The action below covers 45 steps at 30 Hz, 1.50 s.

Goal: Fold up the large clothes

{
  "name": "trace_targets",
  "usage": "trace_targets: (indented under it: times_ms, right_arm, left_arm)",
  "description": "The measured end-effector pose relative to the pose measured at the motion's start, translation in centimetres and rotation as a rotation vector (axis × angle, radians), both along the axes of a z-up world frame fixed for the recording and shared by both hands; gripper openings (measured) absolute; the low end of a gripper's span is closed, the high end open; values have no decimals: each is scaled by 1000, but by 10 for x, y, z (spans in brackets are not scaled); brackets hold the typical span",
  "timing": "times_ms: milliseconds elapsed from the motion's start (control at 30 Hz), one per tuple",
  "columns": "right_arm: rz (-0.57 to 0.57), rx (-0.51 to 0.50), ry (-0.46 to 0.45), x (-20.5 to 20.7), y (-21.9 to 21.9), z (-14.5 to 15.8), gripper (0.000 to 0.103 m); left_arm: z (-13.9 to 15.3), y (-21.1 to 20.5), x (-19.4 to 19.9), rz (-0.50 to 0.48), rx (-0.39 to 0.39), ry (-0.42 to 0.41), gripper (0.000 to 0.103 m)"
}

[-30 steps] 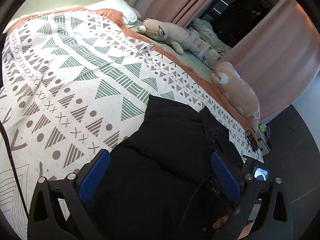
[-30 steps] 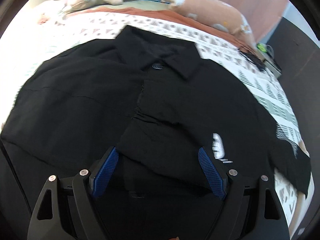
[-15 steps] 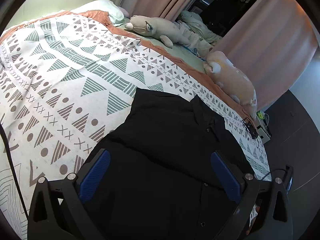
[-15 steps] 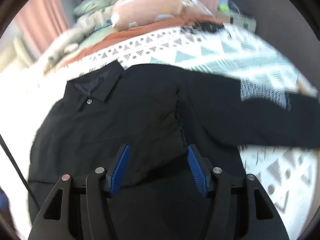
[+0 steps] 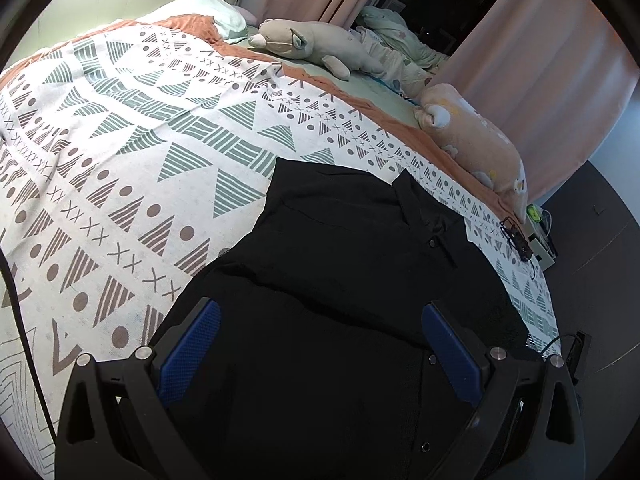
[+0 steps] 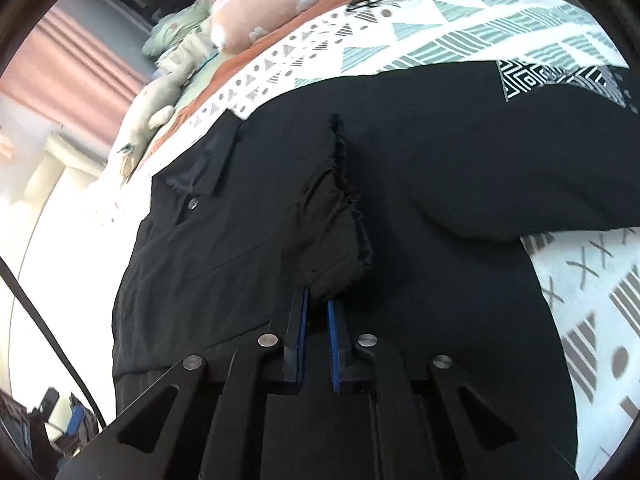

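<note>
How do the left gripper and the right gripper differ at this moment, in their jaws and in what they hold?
The left gripper has its jaws wide open above the black shirt and holds nothing; the right gripper has just been closing, and its jaws now pinch a raised fold of the same shirt. The left pads stand far apart; the right pads are nearly together. Both have blue pads and point down at the shirt on the patterned bedspread.

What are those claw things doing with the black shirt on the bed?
A person holds a claw in each hand to fold a black shirt spread on the patterned bedspread. The right claw has just closed and now pinches a raised fold of the shirt near its sleeve seam. The left claw hovers open over the shirt, holding nothing. No fold is made yet.
</note>
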State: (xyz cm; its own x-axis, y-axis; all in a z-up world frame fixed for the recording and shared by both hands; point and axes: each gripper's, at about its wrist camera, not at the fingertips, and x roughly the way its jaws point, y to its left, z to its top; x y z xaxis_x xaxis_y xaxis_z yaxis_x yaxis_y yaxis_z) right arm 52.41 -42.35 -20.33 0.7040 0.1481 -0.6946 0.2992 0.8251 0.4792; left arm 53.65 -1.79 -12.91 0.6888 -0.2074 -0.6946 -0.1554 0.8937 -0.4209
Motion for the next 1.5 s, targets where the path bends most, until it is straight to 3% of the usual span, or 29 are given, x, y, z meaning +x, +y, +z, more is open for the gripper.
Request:
trace_targets:
  times_ms: [167,233,267,300,333,367,567,933,1067,1133,1200,1333,1367,1433,1467,1500]
  right_arm:
    - [-4,41,13,-2,-1,-1,7]
    - [-15,48,8,-18,-2,8,14]
    - [-37,25,-2,-29,-4,16,30]
    - [-56,6,-15,-38,-5,22,63]
    - [-78,1,-44,-48,-10,29,79]
    - [-93,10,-70,-57,-13,34,87]
    - [-209,27,-121,-98,-38,42,87]
    - [-484,38,-150,-167,-77,21,87]
    - [-554,10,-143,-175,-94,16,87]
    - [-585,45,-141,-178,-106,8,87]
    - [-599,70,-140,-177,-113,3,79]
    - [-600,30,-143,-168,-116,2,75]
    - [-602,23,-146,-168,-117,2,72]
    - [-611,2,-150,-164,-119,1,55]
    - [-606,-9,-149,-163,-121,1,29]
    - [-594,0,-150,-159,-125,-2,12]
  left_arm:
    - [0,-11,2,-22,32,5,103]
    - [-1,-17,3,-28,43,9,103]
    - [0,-20,3,-33,43,6,103]
    - [0,-23,3,-37,45,3,103]
    - [1,-27,2,-42,49,-5,103]
    - [3,-31,1,-48,55,-16,103]
    - [18,-54,-5,-79,141,-96,103]
    - [12,-76,-2,-160,108,-81,103]
    - [10,-75,0,-159,106,-71,103]
    - [9,-74,0,-155,103,-71,103]
    - [9,-74,0,-158,111,-72,103]
    - [7,-69,1,-146,105,-61,103]
    - [6,-67,2,-140,99,-56,103]
    - [4,-65,2,-127,100,-44,103]
    - [3,-66,2,-122,108,-38,103]
    - [3,-66,2,-120,116,-36,103]
